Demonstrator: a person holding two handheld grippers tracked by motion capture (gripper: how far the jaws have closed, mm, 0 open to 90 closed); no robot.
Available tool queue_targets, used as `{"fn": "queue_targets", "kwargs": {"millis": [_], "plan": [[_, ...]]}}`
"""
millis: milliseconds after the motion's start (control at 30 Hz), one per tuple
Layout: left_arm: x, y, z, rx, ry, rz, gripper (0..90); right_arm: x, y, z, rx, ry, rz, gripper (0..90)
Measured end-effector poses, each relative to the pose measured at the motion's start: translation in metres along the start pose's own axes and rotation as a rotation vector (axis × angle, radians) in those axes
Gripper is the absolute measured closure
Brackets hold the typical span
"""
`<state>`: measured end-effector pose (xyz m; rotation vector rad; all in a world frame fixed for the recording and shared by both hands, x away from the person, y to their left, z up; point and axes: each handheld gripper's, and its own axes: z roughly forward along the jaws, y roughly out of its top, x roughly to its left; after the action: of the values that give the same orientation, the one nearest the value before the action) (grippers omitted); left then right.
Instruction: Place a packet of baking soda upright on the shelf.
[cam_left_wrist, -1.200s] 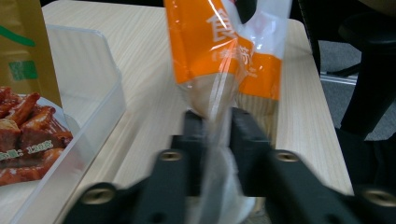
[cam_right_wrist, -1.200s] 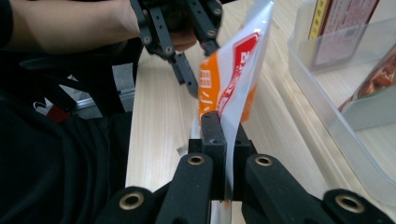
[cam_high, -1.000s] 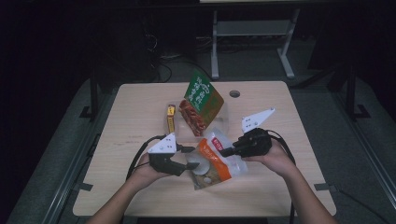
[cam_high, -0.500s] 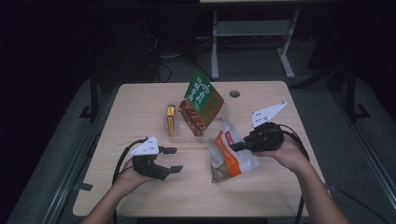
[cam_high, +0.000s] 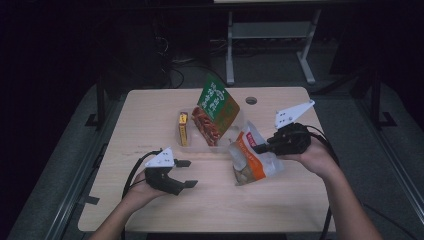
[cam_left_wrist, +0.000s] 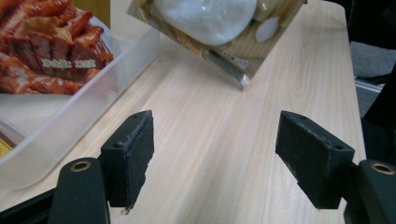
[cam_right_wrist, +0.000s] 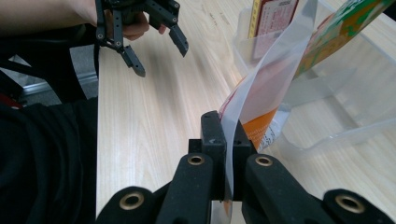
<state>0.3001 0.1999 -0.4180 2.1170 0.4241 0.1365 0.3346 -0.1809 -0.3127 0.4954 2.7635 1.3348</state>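
Left gripper (cam_high: 182, 173) has let go and backed off, jaws wide; right gripper (cam_high: 260, 148) alone pinches the snack pouch (cam_high: 252, 160) (lifted) beside the clear bin (cam_high: 239, 120), probably headed in.

Orange-and-white printed pouch (cam_high: 252, 160), clear edge. Green packet (cam_high: 218, 105) with red meat picture. Pale wood-grain bench (cam_high: 150, 115), black tool (cam_high: 181, 174).
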Motion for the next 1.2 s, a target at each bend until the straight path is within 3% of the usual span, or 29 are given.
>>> {"fn": "queue_targets", "kwargs": {"millis": [400,800,1200], "plan": [[-0.002,-0.001,0.006,0.031,-0.019,0.001,27.6,-0.008,0.013,-0.016,0.021,-0.054,-0.015,90.0],[-0.003,-0.001,0.008,0.041,-0.019,0.01,27.6,-0.029,0.033,-0.027,0.066,-0.123,-0.003,90.0],[-0.002,-0.001,0.009,0.041,-0.023,0.01,27.6,-0.046,0.053,-0.027,0.092,-0.156,0.005,90.0]]}}
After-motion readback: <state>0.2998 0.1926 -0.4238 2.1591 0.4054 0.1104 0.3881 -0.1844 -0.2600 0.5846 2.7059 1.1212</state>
